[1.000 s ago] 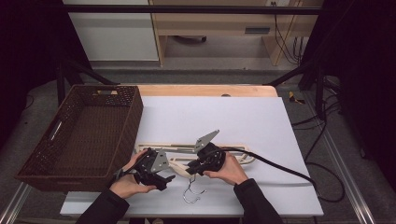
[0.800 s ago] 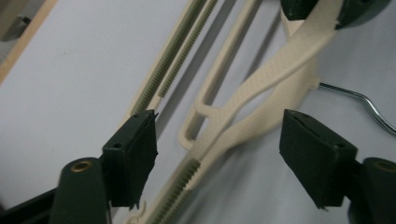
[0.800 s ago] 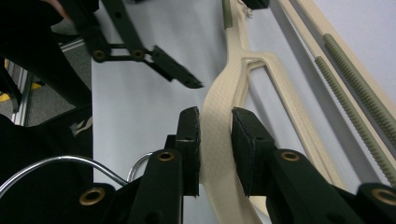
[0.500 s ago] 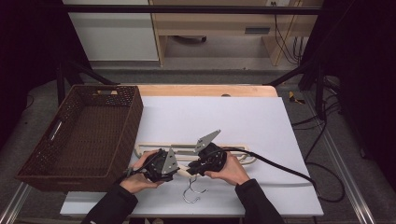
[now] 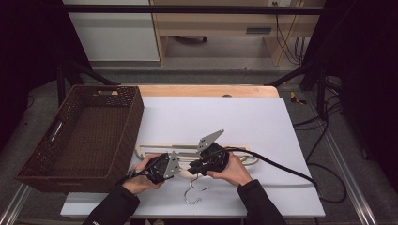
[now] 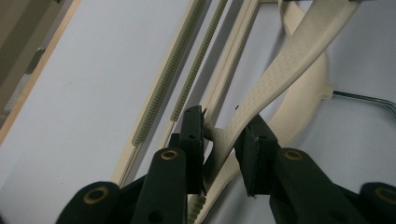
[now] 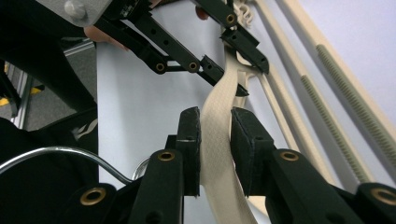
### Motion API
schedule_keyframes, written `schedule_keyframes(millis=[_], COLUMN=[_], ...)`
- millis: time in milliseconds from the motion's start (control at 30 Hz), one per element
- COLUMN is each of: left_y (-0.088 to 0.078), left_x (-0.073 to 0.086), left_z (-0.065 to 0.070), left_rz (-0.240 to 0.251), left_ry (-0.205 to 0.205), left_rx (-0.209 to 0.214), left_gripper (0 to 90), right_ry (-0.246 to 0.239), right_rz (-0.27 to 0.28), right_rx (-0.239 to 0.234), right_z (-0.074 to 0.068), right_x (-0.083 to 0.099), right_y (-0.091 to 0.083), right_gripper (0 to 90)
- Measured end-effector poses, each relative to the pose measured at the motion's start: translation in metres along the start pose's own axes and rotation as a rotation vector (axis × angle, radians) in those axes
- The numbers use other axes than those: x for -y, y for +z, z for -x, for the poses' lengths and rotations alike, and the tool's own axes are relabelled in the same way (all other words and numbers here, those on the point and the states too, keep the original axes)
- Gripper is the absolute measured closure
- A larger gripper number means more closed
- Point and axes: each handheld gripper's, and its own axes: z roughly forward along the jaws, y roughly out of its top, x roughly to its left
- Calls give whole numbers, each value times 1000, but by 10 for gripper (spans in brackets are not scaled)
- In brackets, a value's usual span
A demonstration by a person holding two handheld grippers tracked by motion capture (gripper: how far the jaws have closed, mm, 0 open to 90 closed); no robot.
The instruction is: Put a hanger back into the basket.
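- The cream plastic hanger (image 5: 197, 154) lies on the white surface (image 5: 244, 117) near its front edge, its metal hook (image 5: 192, 190) pointing toward the person.
- The right gripper (image 7: 215, 122) has its fingers closed on the hanger's textured arm, pads pressing both faces.
- The left gripper (image 6: 223, 135) straddles the same arm farther along; its fingers have just been closing, and seem to touch it, though one side shows a slight gap.
- A brown wicker basket (image 5: 47, 159) stands at the surface's left edge.
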Motion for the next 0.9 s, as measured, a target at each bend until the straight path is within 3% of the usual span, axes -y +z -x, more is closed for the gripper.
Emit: schedule_keyframes(millis=[233,300,400,433,467,500,567,667,900], left_y=[-1,-1,-1,-2,-2,-2,-2,-3,-2], left_x=[0,0,-1,-1,-1,-2,-2,-5,-11], left_z=[-2,-1,-1,-1,-1,-2,-2,-4,-12], left_rz=[12,11,13,11,11,10,8,10,13], left_ry=[5,9,12,18,18,21,22,24,8], left_rx=[-7,-10,-13,-16,-16,-18,-18,-24,-29], left_gripper=[750,752,755,756,757,759,762,770,789], right_ry=[-8,1,37,53,53,69,80,103,200], right_rz=[36,93,170,188,188,212,219,230,297], right_rx=[45,117,172,201,201,241,262,350,450], right_z=[1,2,7,9,9,11,11,11,7], right_x=[-2,-4,-2,0,0,6,9,25,57], right_y=[-12,-25,-41,-47,-47,-58,-62,-78,-113], right_gripper=[635,597,542,511,511,469,435,367,295])
